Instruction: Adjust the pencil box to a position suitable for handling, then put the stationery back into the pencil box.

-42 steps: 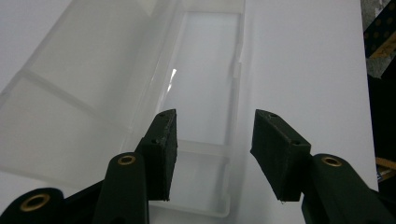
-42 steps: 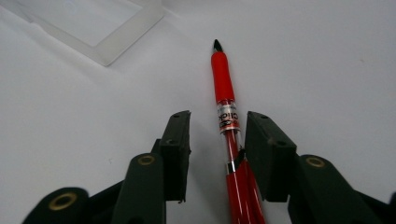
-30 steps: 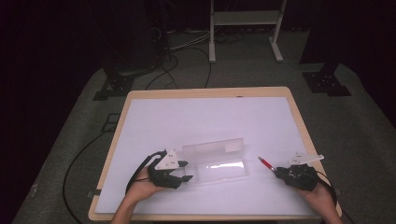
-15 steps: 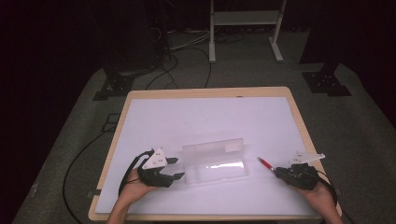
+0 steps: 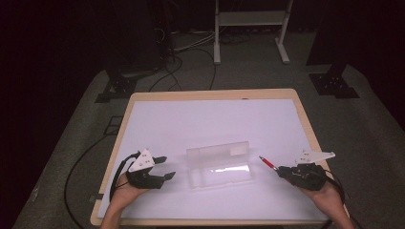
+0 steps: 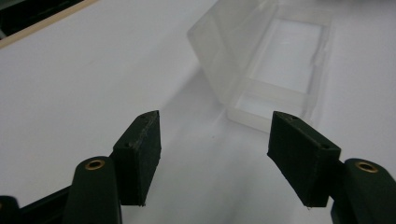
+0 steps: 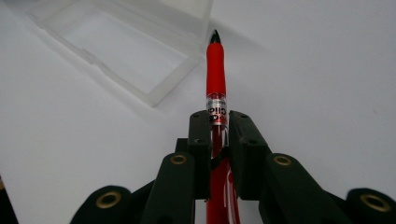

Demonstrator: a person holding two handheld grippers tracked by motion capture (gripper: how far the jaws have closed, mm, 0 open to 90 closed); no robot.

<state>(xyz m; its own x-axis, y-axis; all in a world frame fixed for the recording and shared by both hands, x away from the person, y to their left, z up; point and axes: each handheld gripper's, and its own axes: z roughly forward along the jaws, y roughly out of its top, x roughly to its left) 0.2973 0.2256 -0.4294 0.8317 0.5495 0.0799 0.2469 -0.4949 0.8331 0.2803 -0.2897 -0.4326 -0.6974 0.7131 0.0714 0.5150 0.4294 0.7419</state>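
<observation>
Where gripped, red pen (image 7: pixel 215 70), black-tipped.

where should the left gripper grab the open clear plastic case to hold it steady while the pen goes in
Probably by the short end wall of the tray half of the clear case, coming in from the case's left end, where the open left gripper already faces it. That wall is a thin upright lip the jaws can straddle. It also keeps clear of the raised lid at the far side and of the red pen in the right gripper.
</observation>
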